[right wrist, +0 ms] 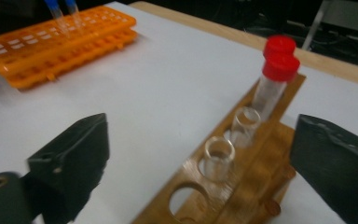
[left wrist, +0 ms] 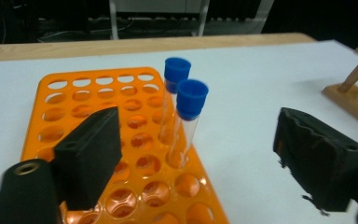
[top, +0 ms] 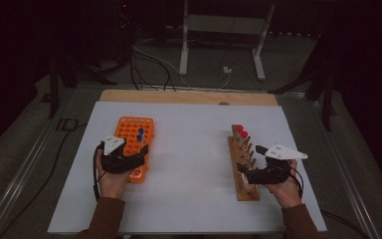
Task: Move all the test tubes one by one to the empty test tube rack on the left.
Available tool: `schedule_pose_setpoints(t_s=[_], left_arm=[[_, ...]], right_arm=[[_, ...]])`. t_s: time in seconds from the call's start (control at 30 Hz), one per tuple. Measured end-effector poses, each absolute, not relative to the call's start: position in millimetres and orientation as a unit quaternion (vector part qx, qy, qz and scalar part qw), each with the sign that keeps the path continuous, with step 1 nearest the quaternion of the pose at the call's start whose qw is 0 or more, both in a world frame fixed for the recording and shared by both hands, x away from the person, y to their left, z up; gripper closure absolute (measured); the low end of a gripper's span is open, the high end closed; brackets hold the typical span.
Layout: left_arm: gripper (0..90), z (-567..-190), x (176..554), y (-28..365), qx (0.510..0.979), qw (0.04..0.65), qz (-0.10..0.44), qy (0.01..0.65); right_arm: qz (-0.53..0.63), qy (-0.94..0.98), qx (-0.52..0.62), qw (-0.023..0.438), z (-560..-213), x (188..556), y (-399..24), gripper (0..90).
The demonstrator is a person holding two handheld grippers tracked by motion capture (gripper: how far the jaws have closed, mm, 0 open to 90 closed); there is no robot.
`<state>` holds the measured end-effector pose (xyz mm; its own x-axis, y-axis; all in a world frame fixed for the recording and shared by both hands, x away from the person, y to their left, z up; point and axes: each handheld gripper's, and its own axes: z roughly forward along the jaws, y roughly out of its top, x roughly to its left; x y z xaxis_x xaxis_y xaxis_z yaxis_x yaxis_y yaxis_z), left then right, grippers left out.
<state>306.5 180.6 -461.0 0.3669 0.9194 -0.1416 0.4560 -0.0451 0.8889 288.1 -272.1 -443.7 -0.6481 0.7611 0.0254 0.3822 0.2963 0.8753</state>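
Table [top: 189,149] w/ white top, seen from above: orange rack [top: 129,130] at left, wooden rack [top: 244,172] at right, well apart. Left gripper [top: 142,152] is held over near end of orange rack; its jaws are spread wide, nothing between the pads. In left gripper view, two blue-capped tubes [left wrist: 186,121] are seen upright in adjacent holes of orange rack [left wrist: 121,154], just ahead of the open jaws, untouched. Right gripper [top: 243,172] is held at near end of wooden rack, jaws likewise wide apart and empty. In right gripper view, two red-capped tubes [right wrist: 275,77] are seen at far end of wooden rack [right wrist: 242,177]; two uncapped glass tubes [right wrist: 219,156] are seated next in row, then an empty hole nearest the jaws.
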Motion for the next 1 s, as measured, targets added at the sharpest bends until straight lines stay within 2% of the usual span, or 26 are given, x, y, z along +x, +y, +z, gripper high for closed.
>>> schedule_pose_setpoints(t_s=[0.1,0.27,0.5,0.6,1.0], left_arm=[[0.9,-459.5,304.8,179.8,0.682,0.476,0.240,0.500],[0.2,-457.3,301.5,178.3,0.682,0.486,0.239,0.492],[0.3,-452.0,296.9,174.3,0.684,0.490,0.247,0.480],[0.5,-449.1,294.9,171.8,0.686,0.495,0.248,0.472],[0.9,-446.9,292.4,162.2,0.693,0.495,0.249,0.461]], right_arm=[[0.464,0.782,0.367,0.195,-448.4,290.1,-274.8,21.4],[0.449,0.789,0.367,0.203,-454.1,291.0,-275.1,52.0],[0.431,0.793,0.369,0.221,-458.4,294.2,-272.5,69.6],[0.429,0.792,0.370,0.226,-459.0,295.1,-271.1,74.4],[0.427,0.788,0.381,0.225,-459.5,295.5,-270.0,76.0]])
